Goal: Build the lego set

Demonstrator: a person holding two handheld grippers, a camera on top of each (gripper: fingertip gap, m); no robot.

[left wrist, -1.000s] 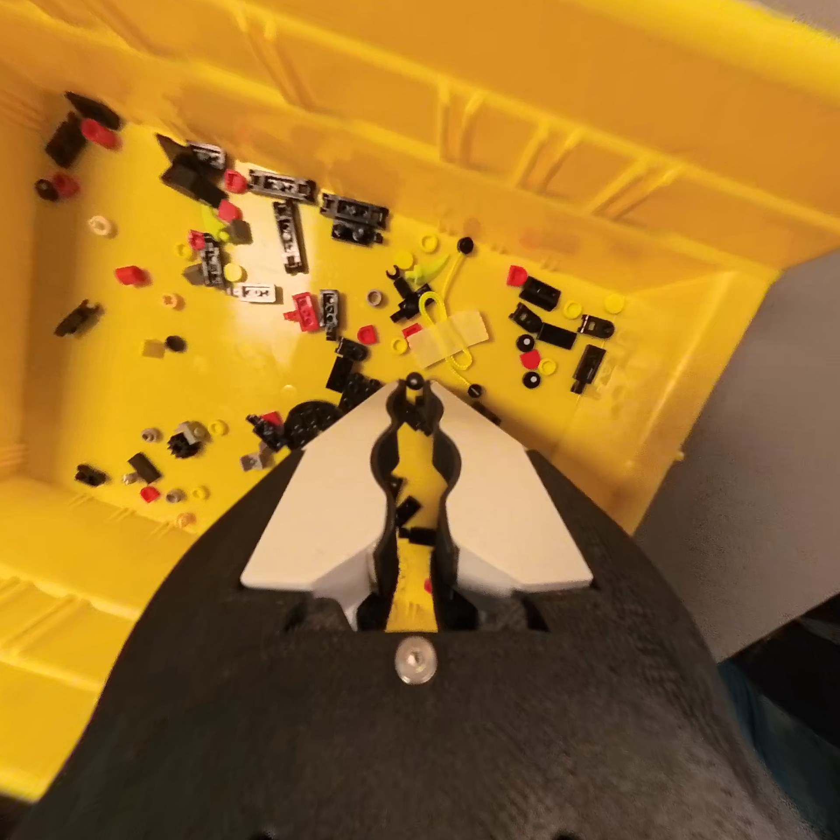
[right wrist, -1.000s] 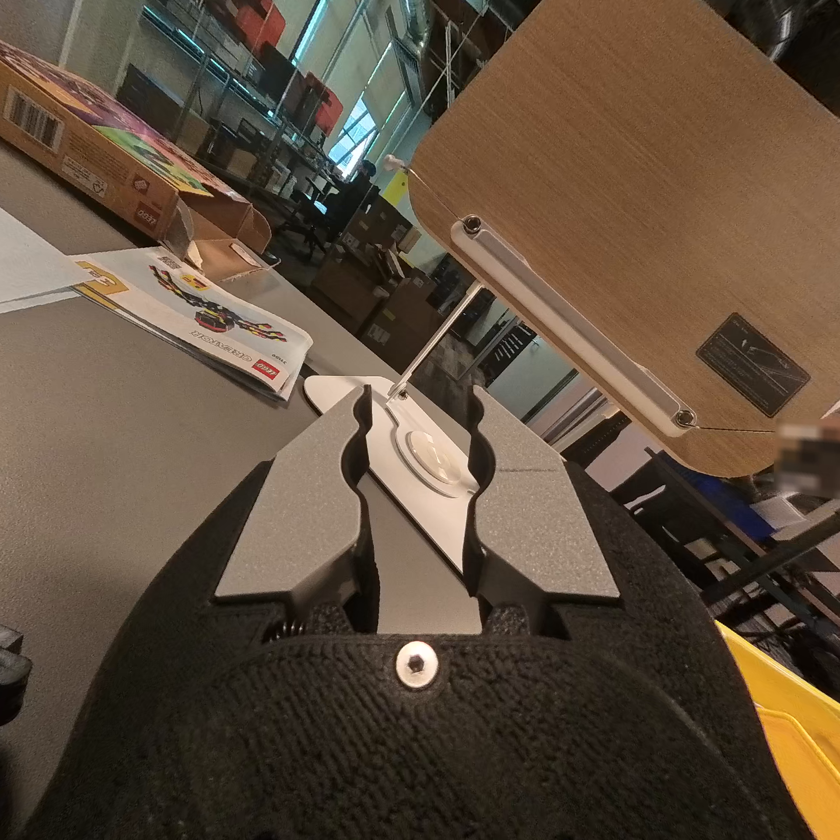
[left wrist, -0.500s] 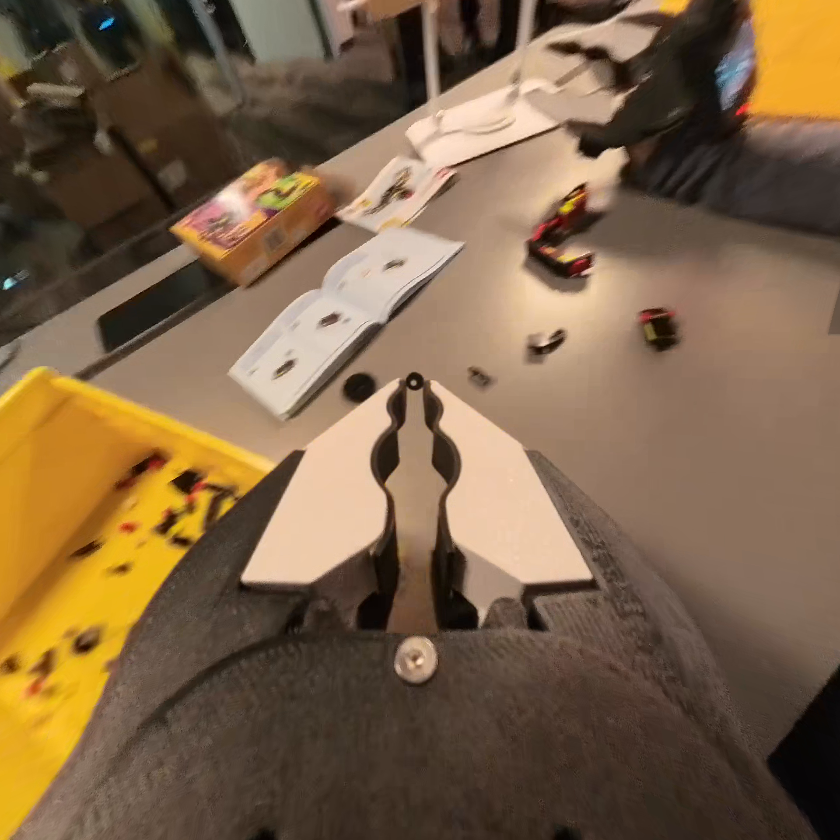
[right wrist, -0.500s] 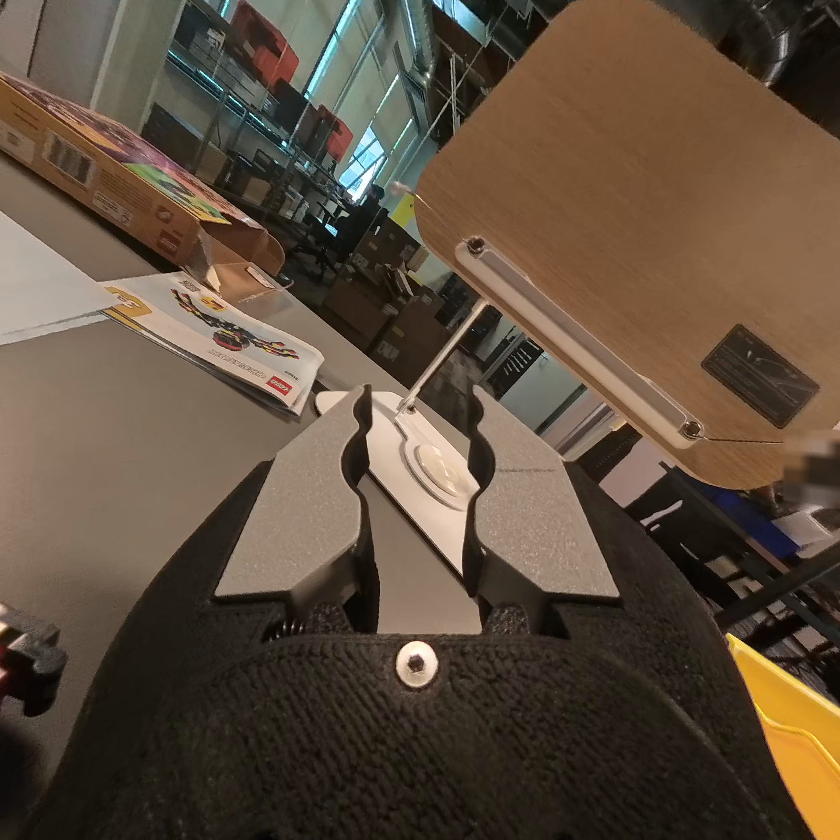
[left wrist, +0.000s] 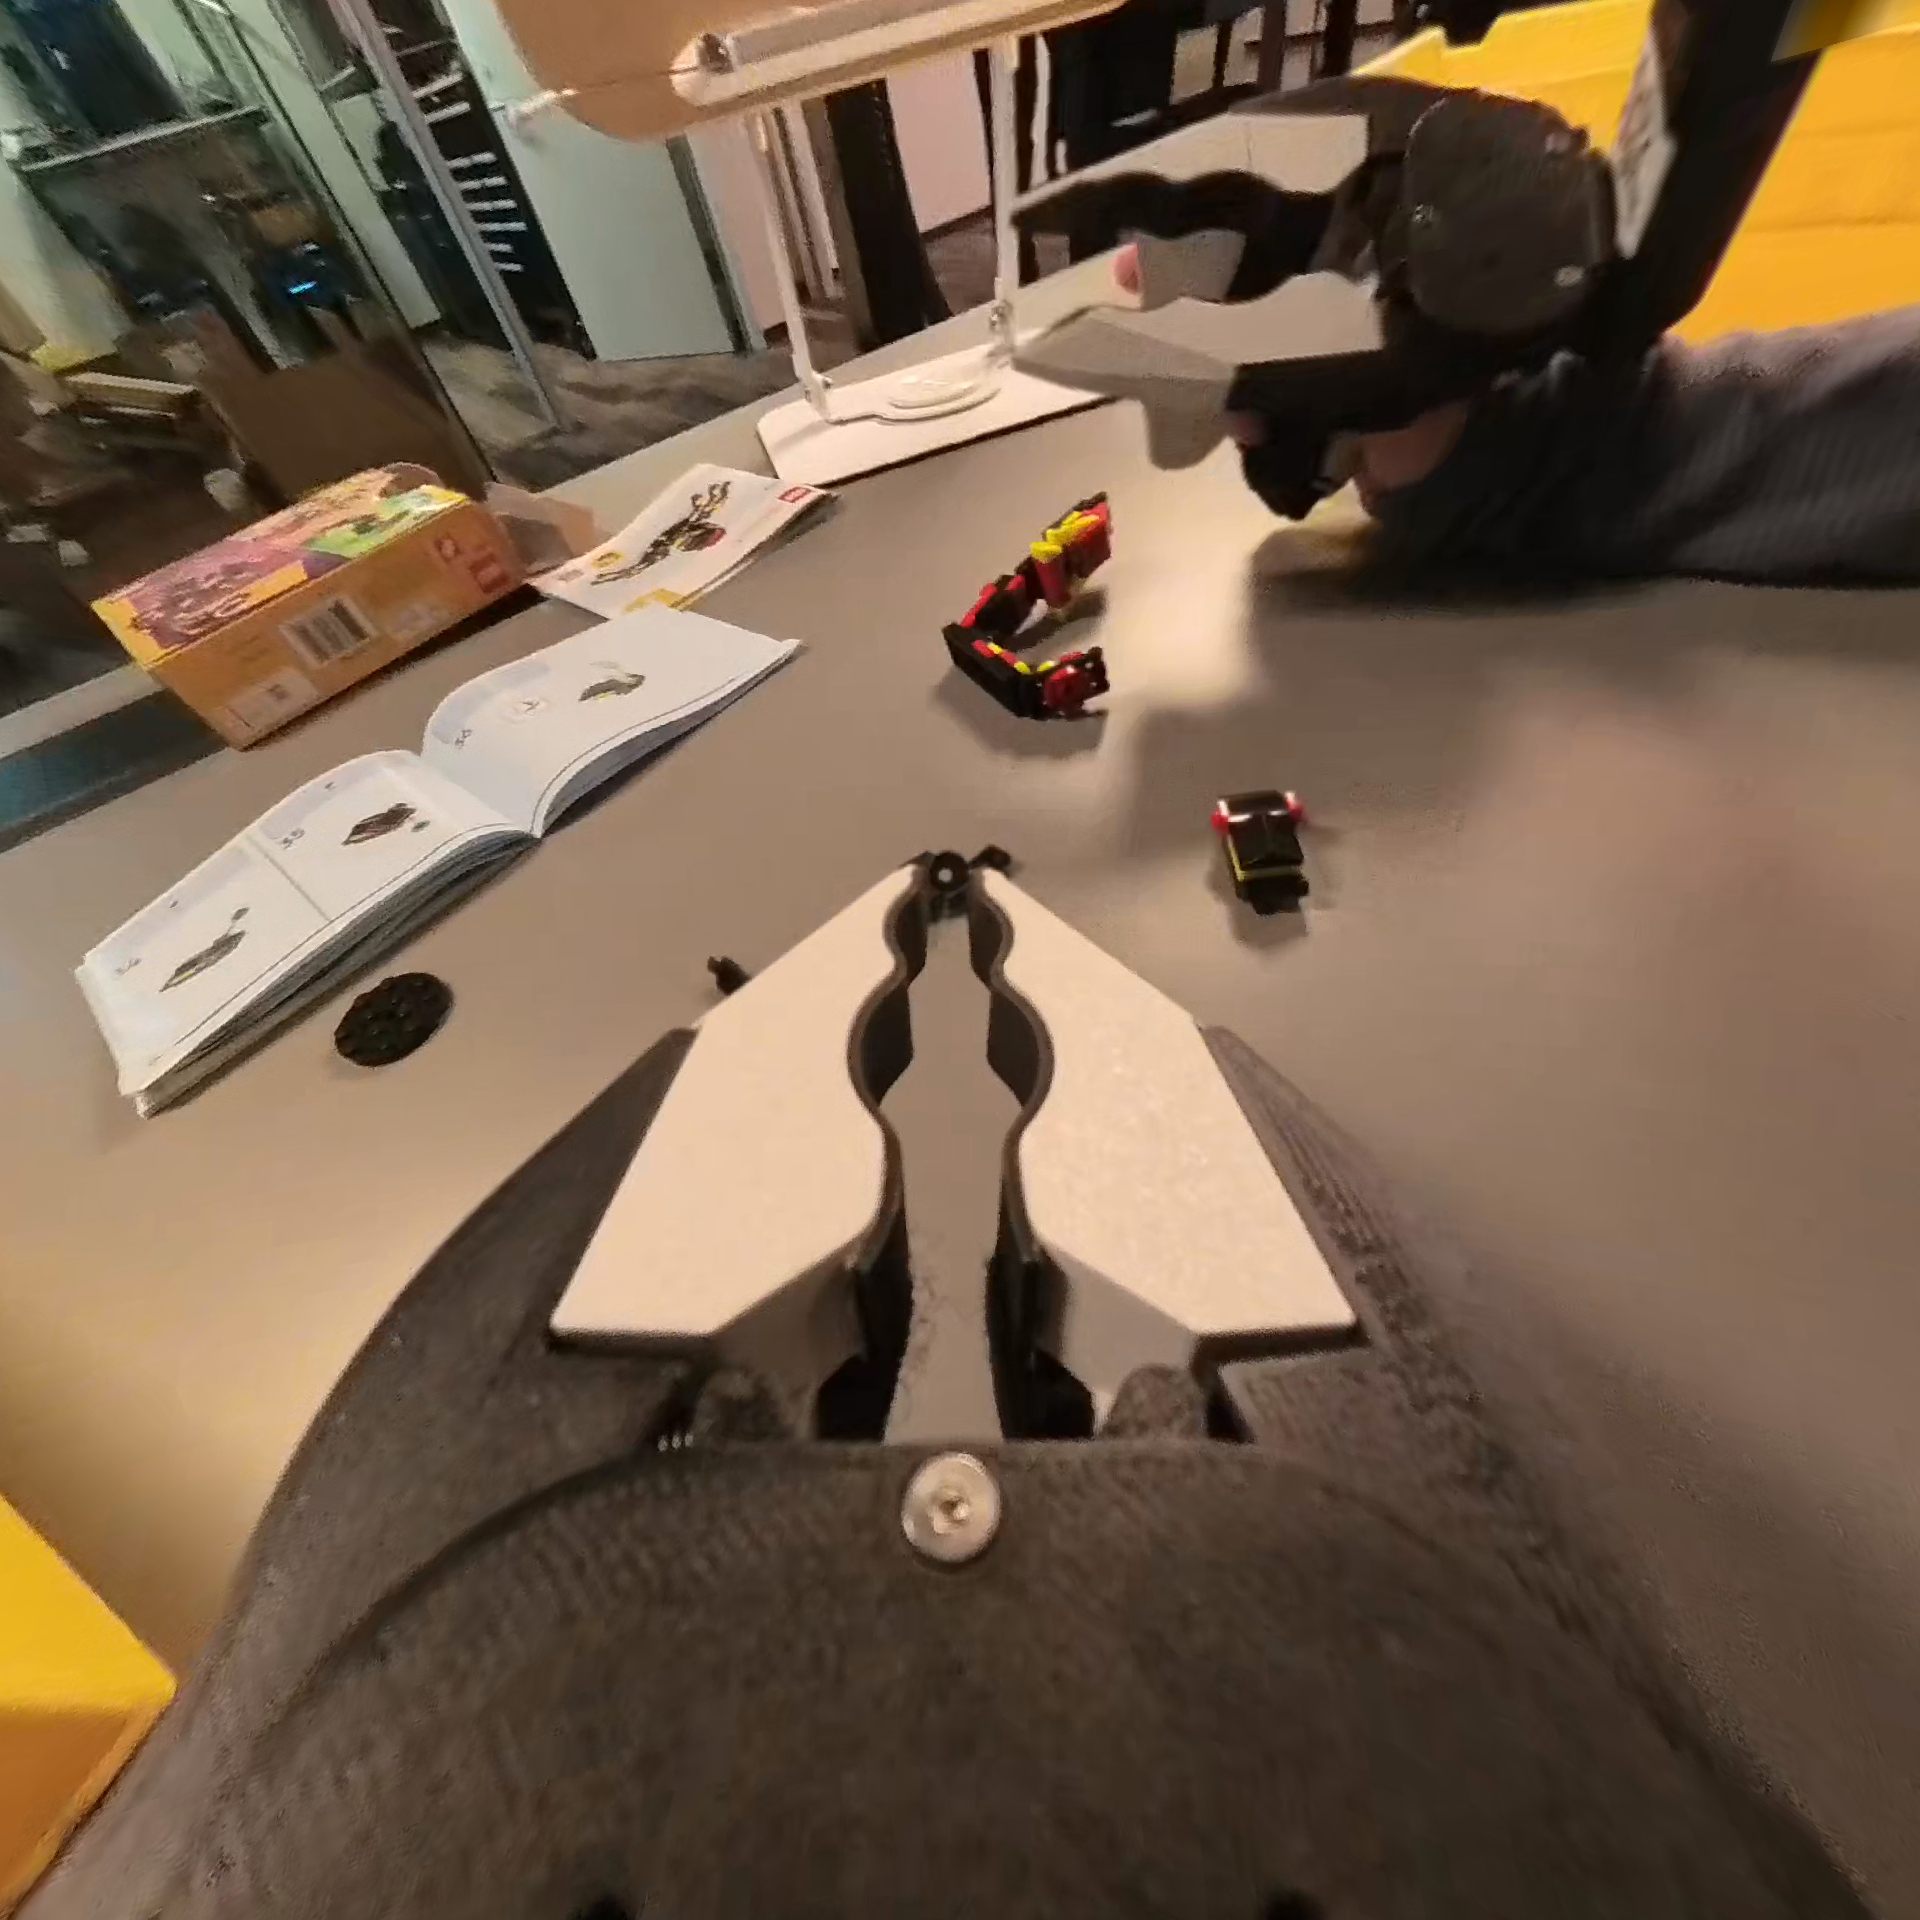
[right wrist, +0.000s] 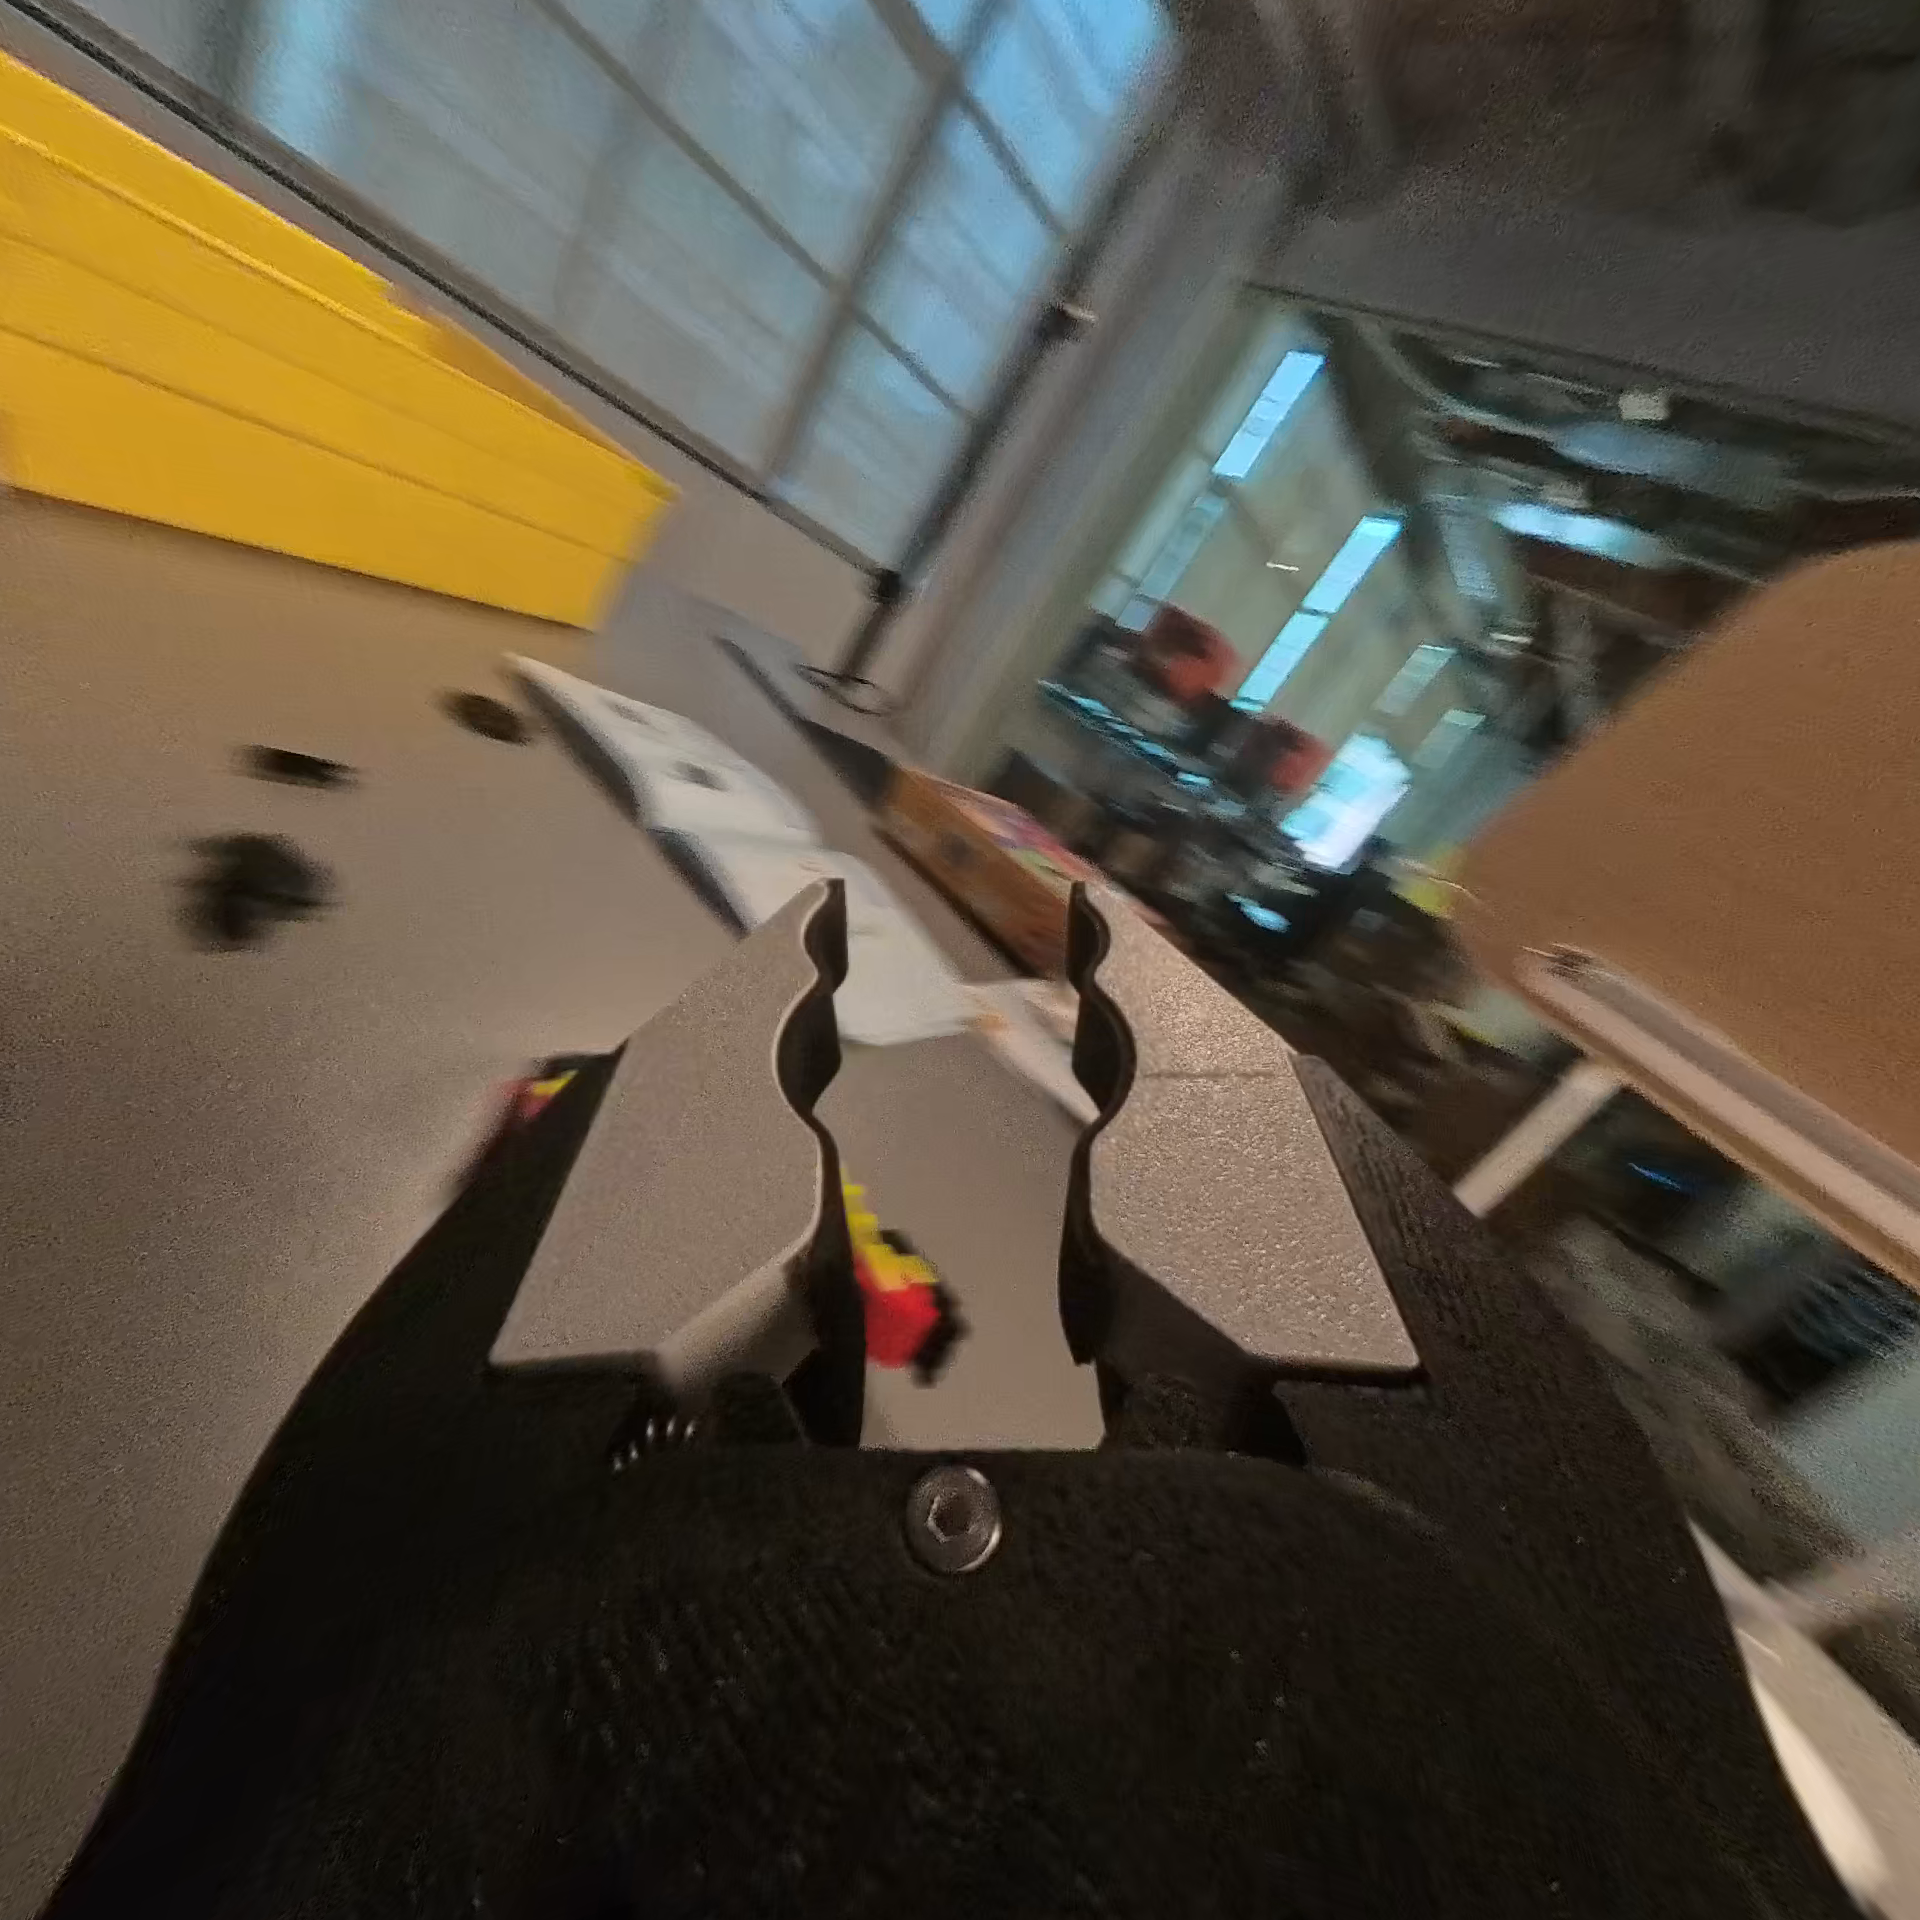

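I'm seeing the grey surface (left wrist: 1455,1039) and open booklet (left wrist: 447,831) sharply only through the left wrist; there my left gripper (left wrist: 948,871) is pinching a small black piece (left wrist: 948,869), short of the red-black build (left wrist: 1039,623). My right gripper (right wrist: 951,914) is spread, blurred.

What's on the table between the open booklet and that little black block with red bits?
In the left wrist view, the left tool's tips sit between the open booklet and the black block, pinching a small black piece; otherwise bare table.

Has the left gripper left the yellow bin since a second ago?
Yes. The left gripper, pinching a small black piece, now points over the grey table toward the open booklet.
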